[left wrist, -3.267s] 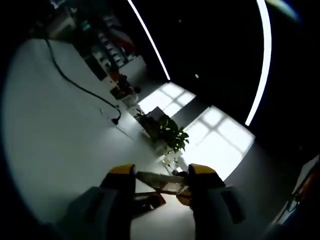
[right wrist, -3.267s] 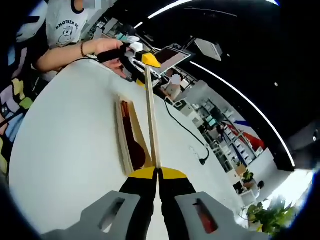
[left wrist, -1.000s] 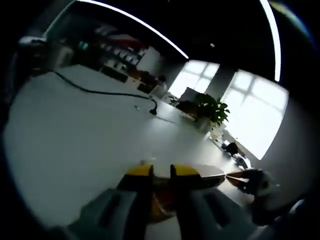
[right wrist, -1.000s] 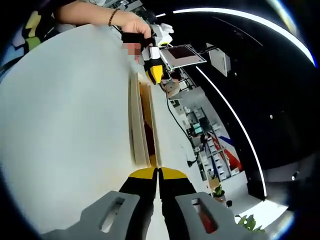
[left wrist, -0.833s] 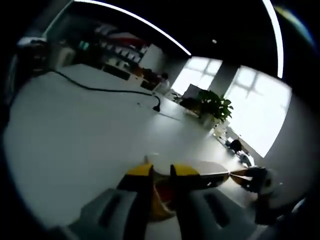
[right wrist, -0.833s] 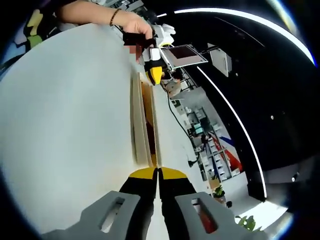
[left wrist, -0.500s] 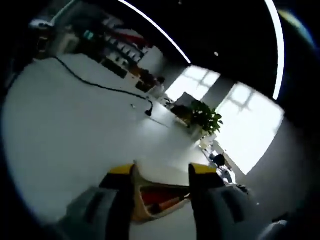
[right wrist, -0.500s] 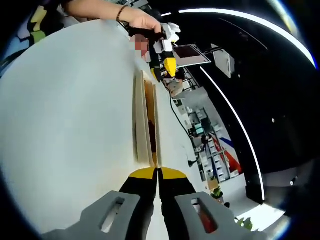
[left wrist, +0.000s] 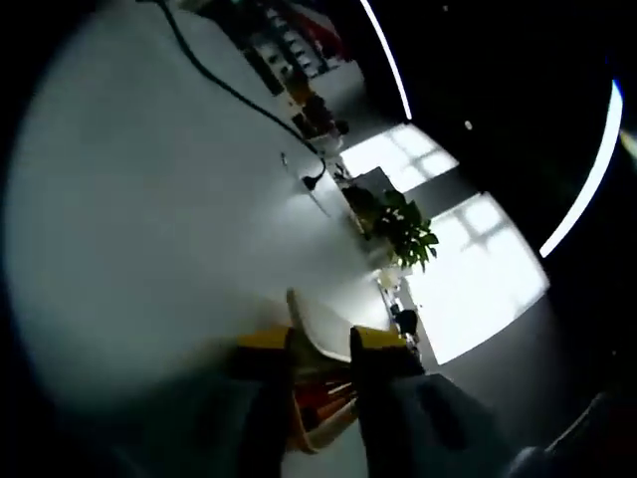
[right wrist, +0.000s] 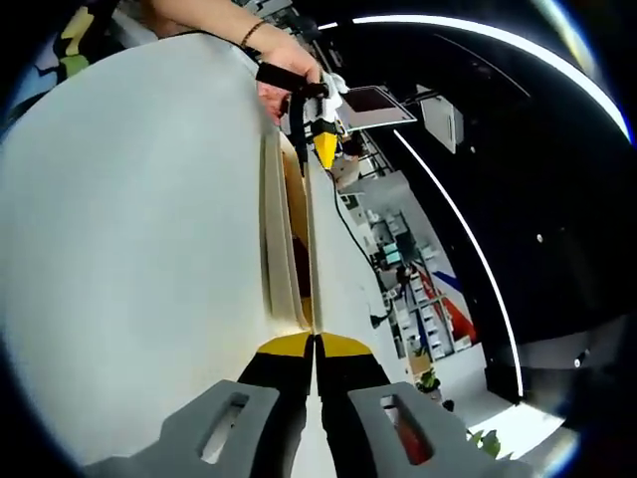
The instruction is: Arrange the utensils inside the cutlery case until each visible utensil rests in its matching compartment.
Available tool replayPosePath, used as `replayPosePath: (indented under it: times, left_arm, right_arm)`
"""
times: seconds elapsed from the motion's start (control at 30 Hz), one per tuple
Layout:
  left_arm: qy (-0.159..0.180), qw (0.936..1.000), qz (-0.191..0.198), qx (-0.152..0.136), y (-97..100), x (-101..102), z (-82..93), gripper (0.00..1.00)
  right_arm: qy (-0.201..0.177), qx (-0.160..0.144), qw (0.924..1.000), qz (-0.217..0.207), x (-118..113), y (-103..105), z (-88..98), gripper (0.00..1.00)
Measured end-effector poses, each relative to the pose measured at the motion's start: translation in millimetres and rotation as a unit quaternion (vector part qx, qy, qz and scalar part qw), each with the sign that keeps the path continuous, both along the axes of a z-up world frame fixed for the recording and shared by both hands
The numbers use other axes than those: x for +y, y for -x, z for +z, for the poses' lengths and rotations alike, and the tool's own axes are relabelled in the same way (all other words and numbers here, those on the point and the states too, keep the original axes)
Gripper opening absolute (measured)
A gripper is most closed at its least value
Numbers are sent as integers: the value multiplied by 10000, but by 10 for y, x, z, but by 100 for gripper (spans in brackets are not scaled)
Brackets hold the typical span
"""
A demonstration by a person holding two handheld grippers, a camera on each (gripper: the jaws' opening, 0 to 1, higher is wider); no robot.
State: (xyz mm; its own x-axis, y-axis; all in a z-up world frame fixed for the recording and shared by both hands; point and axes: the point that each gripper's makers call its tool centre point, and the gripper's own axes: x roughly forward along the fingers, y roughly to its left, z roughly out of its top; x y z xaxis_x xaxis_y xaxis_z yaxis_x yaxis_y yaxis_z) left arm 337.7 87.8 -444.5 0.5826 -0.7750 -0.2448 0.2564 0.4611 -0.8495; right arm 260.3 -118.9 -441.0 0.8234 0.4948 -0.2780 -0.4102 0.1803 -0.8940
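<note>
In the right gripper view, the right hand-held gripper (right wrist: pixel 315 344) has its yellow-tipped jaws pressed together with no gap, pinching the near end wall of the wooden cutlery case (right wrist: pixel 284 234). From there the case runs straight away along the white desk (right wrist: pixel 139 229), its long axis in line with the jaws. At its far end the left hand-held gripper (right wrist: pixel 320 139) comes down onto the case wall, held by a person's hand (right wrist: pixel 284 75) with a bracelet at the wrist. A dark reddish utensil (right wrist: pixel 302 267) lies lengthwise inside the case; which compartment cannot be told.

In the left gripper view, blurred, the left hand-held gripper (left wrist: pixel 320 344) has its jaws set narrowly apart astride the case's pale end wall; whether they actually clamp it cannot be told. Beyond the case, a black cable (left wrist: pixel 244 95) crosses the desk, and a potted plant (left wrist: pixel 403 231) stands past its far edge.
</note>
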Motion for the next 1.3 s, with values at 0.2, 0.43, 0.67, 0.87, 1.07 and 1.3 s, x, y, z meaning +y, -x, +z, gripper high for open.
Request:
replayPosePath:
  times: [0.2,0.43,0.67,0.87,1.07,1.3]
  left_arm:
    - [570,9983,-9,-100,51,24,192,11]
    - [-535,9891,-189,-1357,397,62,446,12]
    - [-813,9863,-498,-1349,638,74,382,13]
    - [-1177,9820,-632,-1333,713,57,345,15]
    - [-1514,9770,-694,-1330,734,109,225,16]
    - [-1797,9733,-550,-1317,691,185,173,18]
  right_arm:
    - [27,-44,10000,-16,-2,-12,-5,0]
    - [334,-356,9987,-131,10,6,41,0]
    - [351,-388,9984,-195,-20,40,99,0]
    - [377,-384,9983,-218,-45,70,116,0]
    - [366,-279,9988,-145,-9,100,60,0]
    - [252,-185,9995,-40,47,119,55,0]
